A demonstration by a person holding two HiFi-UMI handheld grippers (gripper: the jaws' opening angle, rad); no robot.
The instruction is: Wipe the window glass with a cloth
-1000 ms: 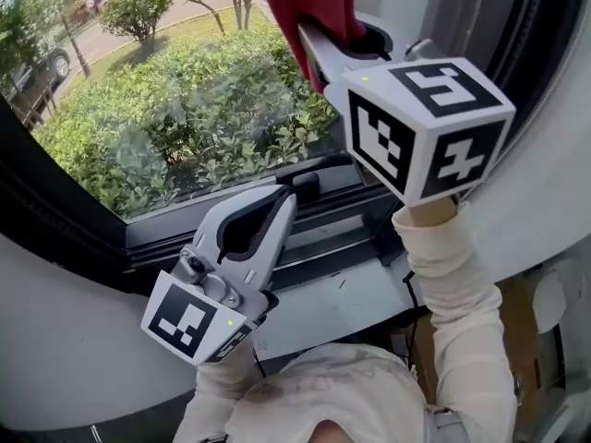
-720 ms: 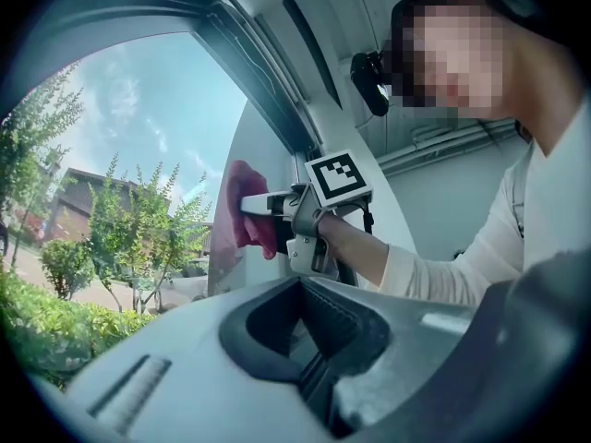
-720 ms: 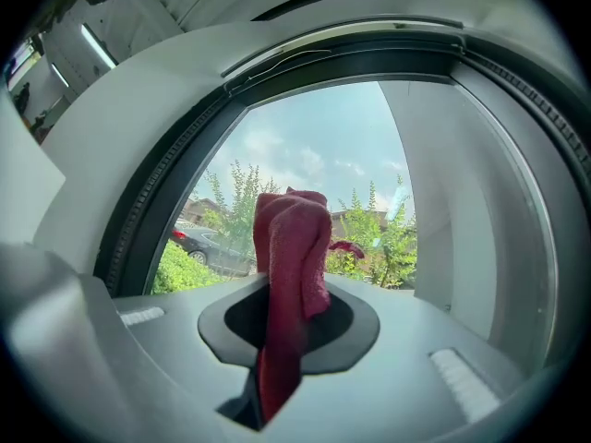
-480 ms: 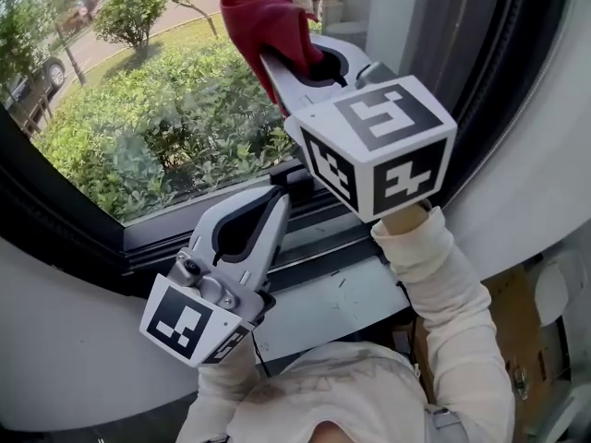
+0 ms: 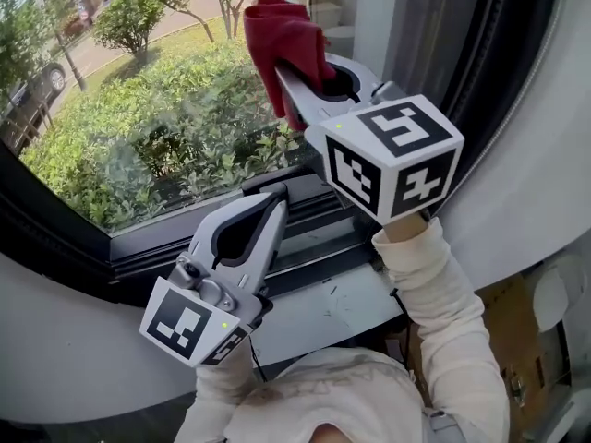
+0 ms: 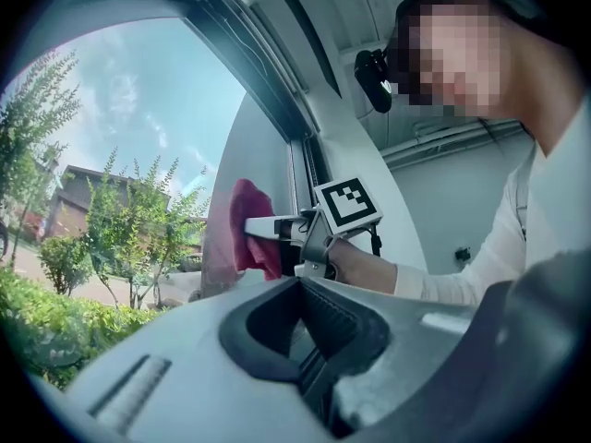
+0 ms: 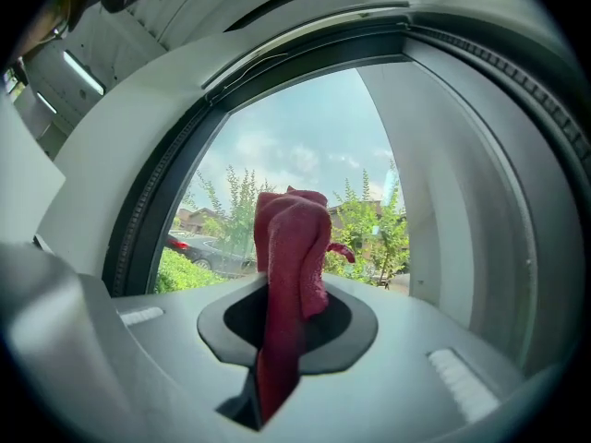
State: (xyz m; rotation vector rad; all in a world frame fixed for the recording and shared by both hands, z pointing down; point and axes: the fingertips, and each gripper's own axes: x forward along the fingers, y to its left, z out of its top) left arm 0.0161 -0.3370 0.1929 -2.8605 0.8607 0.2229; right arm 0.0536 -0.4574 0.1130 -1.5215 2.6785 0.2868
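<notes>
The right gripper has its jaws closed tight on a red cloth. A strip of the cloth is pinched in the slit between them. The rest bunches up past the jaw tips, and from the head view it lies against the window glass, near the pane's right edge. Beyond the cloth, through the glass, are green shrubs, trees and a parked car. The gripper's marker cube sits behind the jaws, above the person's cream sleeve.

The left gripper is lower and apart from the cloth. Its jaws are pressed together with nothing between them; only the dark oval hollow behind the tips shows a gap. The tips point toward the black window frame, just ahead of them at the bottom of the pane, and the lower track runs to the right of the jaws. From the left gripper view, the right gripper and the cloth appear ahead of the jaws and above them, by the glass.
</notes>
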